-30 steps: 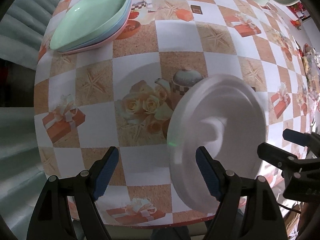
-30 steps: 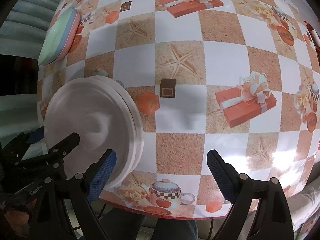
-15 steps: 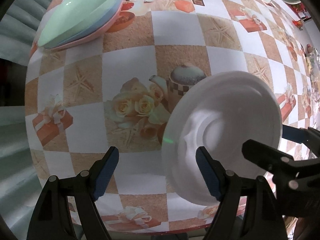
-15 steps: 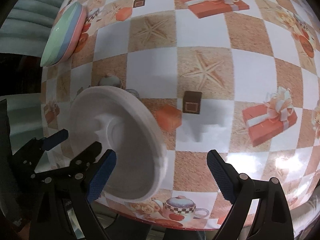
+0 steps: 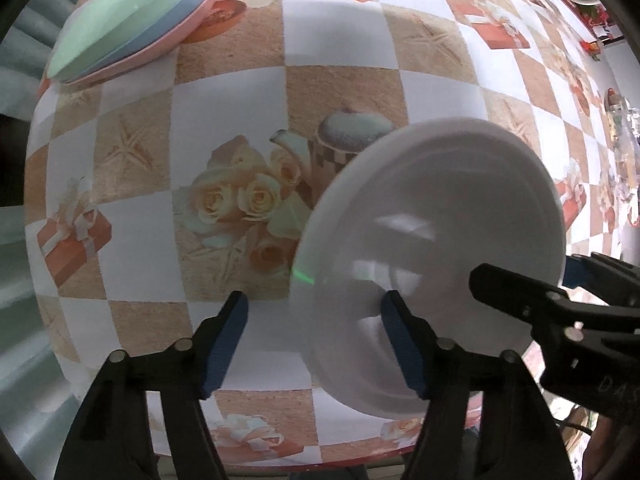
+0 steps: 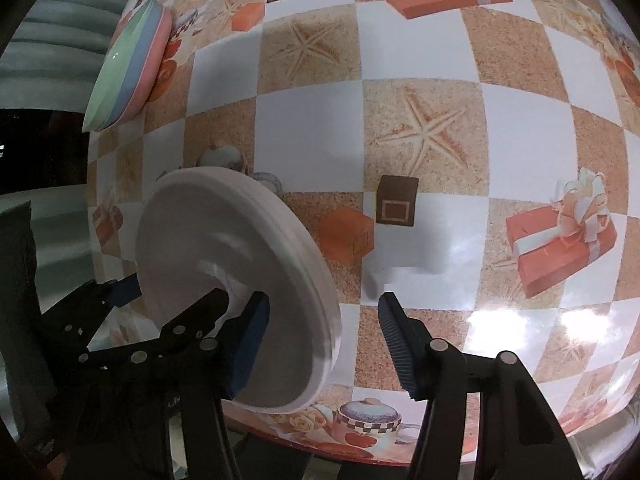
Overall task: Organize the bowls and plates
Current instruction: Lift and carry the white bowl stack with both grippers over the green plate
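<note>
A stack of white plates [image 5: 436, 248] lies near the table's front edge, also in the right wrist view [image 6: 236, 280]. My left gripper [image 5: 316, 336] is open, its left fingertip over the tablecloth and its right fingertip over the plates' left part. My right gripper [image 6: 324, 340] is open, its jaws straddling the plates' right rim. It shows in the left wrist view at the plates' right side [image 5: 528, 292]. A stack of green, blue and pink bowls [image 5: 132, 16] sits at the far left of the table, also seen from the right [image 6: 128, 64].
The table [image 6: 312, 136] has a checkered cloth printed with starfish, gift boxes and roses. Its front edge [image 5: 320, 458] runs just below the plates. Small cluttered items [image 5: 620, 160] lie at the far right.
Both grippers have moved in closer over the white plates. The right gripper's jaws have narrowed around the plates' right rim.
</note>
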Available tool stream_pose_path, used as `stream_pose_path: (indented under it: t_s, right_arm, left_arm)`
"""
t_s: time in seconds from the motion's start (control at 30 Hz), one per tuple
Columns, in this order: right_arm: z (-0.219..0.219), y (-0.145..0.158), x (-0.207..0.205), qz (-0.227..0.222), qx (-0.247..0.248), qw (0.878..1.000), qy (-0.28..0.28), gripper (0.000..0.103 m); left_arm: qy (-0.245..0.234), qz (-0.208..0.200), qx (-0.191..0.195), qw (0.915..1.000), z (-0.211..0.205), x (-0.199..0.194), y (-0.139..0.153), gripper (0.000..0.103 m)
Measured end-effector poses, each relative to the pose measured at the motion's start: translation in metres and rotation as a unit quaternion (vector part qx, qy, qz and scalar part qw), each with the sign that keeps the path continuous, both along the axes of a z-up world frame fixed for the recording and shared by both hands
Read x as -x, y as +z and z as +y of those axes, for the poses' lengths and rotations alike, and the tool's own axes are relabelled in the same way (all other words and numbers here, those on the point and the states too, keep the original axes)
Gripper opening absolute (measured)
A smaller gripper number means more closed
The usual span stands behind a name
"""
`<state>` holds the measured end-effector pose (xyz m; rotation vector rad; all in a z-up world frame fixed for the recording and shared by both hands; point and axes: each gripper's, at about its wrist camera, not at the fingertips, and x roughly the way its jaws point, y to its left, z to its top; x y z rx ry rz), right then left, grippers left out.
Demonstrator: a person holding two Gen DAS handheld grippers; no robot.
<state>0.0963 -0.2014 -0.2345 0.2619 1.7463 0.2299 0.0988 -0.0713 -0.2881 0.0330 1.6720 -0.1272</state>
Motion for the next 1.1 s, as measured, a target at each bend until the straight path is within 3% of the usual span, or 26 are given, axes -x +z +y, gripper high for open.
stream_pose_path:
  t_s: [0.07, 0.1, 0.17, 0.2, 0.6, 1.1]
  right_arm:
    - [0.000, -0.003, 0.000, 0.006, -0.008, 1.000, -0.002, 0.032]
    - [0.001, -0.004, 0.000, 0.007, -0.011, 1.000, -0.002, 0.031]
    - [0.001, -0.004, 0.002, 0.009, -0.021, 1.000, 0.000, 0.031]
    - [0.002, -0.003, 0.002, 0.008, -0.024, 1.000, 0.001, 0.031]
    - [-0.008, 0.002, 0.000, 0.017, -0.036, 0.999, -0.003, 0.031]
    - [-0.030, 0.040, -0.017, 0.004, -0.046, 0.999, 0.011, 0.031]
  left_arm:
    - [0.005, 0.002, 0.010, 0.9999, -0.006, 0.000, -0.003, 0.062]
    - [0.008, 0.003, 0.013, 0.9999, -0.010, -0.002, -0.004, 0.060]
    - [0.007, 0.003, 0.022, 0.9997, -0.014, -0.002, -0.004, 0.044]
    - [0.003, 0.005, 0.029, 0.9996, -0.018, -0.002, -0.004, 0.041]
    - [-0.010, 0.006, 0.018, 0.9998, -0.035, -0.009, 0.004, 0.041]
    - [-0.027, -0.027, -0.003, 0.9993, -0.080, -0.028, 0.060, 0.041]
